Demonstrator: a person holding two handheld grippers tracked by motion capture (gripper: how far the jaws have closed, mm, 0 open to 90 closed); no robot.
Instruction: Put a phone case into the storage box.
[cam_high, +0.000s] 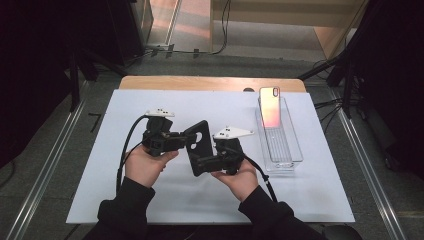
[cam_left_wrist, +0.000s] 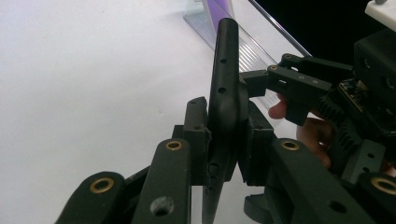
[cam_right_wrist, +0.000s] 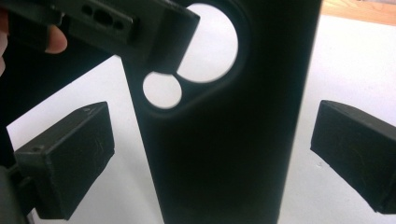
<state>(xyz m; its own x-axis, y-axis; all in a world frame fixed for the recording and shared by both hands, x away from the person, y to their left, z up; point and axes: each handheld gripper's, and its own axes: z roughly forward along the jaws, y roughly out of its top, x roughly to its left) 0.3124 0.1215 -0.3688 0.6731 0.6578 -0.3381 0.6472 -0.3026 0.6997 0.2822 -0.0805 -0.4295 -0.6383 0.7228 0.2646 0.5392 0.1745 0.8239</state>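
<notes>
Black and matte, the phone case (cam_high: 198, 141) hangs above the white table sheet (cam_high: 100, 200), pinched edge-on between the jaws of the left gripper (cam_left_wrist: 224, 140). The right gripper (cam_right_wrist: 210, 154) stands released, its pads spread to either side of the case without touching. Well apart, a phone (cam_high: 270, 106) leans in a clear tray (cam_high: 295, 155).
</notes>
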